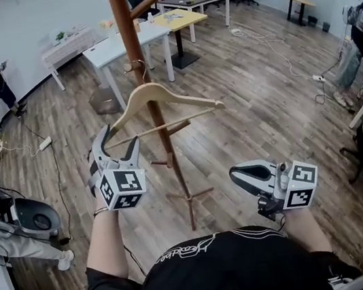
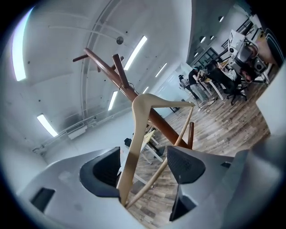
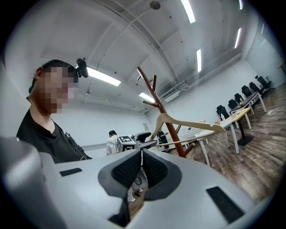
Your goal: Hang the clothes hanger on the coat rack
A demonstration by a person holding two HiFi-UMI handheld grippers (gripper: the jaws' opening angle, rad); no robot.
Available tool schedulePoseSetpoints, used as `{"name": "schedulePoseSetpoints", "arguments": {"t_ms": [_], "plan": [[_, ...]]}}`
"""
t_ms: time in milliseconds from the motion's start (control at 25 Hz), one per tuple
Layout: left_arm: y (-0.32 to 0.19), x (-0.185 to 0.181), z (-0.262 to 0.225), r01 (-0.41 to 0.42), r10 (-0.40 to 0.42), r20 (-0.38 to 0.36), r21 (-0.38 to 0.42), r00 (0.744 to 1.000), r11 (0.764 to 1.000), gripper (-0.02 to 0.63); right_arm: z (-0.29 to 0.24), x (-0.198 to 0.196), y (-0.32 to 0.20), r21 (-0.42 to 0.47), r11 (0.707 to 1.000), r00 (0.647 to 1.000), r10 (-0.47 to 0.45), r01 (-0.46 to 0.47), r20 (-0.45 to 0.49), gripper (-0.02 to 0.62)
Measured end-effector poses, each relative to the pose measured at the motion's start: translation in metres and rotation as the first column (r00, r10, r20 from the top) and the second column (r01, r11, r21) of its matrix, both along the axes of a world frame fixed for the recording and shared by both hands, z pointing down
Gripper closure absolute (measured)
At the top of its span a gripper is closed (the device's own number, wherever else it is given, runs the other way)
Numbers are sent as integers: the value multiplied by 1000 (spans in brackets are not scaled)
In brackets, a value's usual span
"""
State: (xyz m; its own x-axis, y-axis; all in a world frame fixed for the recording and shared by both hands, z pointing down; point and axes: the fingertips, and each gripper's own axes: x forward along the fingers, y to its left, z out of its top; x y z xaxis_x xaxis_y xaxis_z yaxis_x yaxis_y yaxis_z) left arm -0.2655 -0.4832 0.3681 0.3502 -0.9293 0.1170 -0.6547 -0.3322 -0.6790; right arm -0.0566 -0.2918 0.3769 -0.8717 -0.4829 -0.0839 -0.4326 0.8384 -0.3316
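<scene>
Low right, my right tongs (image 1: 236, 174) are pressed together, empty, while left of centre my left tongs (image 1: 116, 142) stand wide apart around one end of the clothes hanger (image 1: 159, 95), its hook seemingly on a peg of the coat rack (image 1: 124, 26) beyond, so pulling back crooked could snag that end and swing it off.

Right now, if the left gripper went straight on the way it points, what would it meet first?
For the left gripper, the clothes hanger, whose end already stands between its open jaws; the coat rack pole seems next behind it.
</scene>
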Motion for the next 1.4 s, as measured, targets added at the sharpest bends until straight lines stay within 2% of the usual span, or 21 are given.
{"name": "schedulePoseSetpoints", "arguments": {"t_ms": [160,240,400,520,600,640,720,840,960,1040,1080,1160,1240,1400], "plan": [[20,-9,-1,-7,7,-31,3,999,1000,301,1,-4,14,1,1000,1000,24,-24,0,555],[36,-10,-1,-43,41,-94,-21,995,999,302,2,-8,20,-3,999,999,40,-40,-6,555],[80,-1,-4,-169,138,-270,-95,953,981,302,4,-18,35,-16,998,998,63,-63,-11,555],[116,9,2,-264,206,-333,-139,920,954,304,6,-28,50,-12,997,997,70,-70,-16,555],[140,16,6,-338,250,-395,-170,884,926,305,7,-35,59,-6,997,997,73,-73,-29,555],[150,19,7,-375,266,-432,-189,862,908,330,8,-39,62,-2,997,996,74,-74,-38,555],[170,25,9,-449,295,-500,-221,814,866,465,10,-46,69,-2,997,996,71,-71,-48,555],[201,36,10,-573,376,-572,-210,729,792,552,9,-58,79,-31,999,999,41,-41,1,555],[231,44,10,-672,439,-631,-181,639,718,591,11,-68,83,-40,998,999,43,-42,12,555],[243,45,6,-717,451,-679,-160,579,678,600,9,-74,84,-40,998,999,43,-42,25,555],[246,45,6,-732,449,-698,-157,557,664,600,8,-77,84,-37,999,999,41,-40,30,556],[249,45,8,-741,431,-723,-165,540,651,600,8,-81,86,-19,999,999,47,-47,7,557],[251,44,12,-739,413,-736,-174,537,651,600,11,-84,87,2,998,998,62,-62,-32,557],[250,41,16,-734,394,-749,-178,533,655,600,15,-88,86,-3,998,997,56,-56,-55,557]]}}
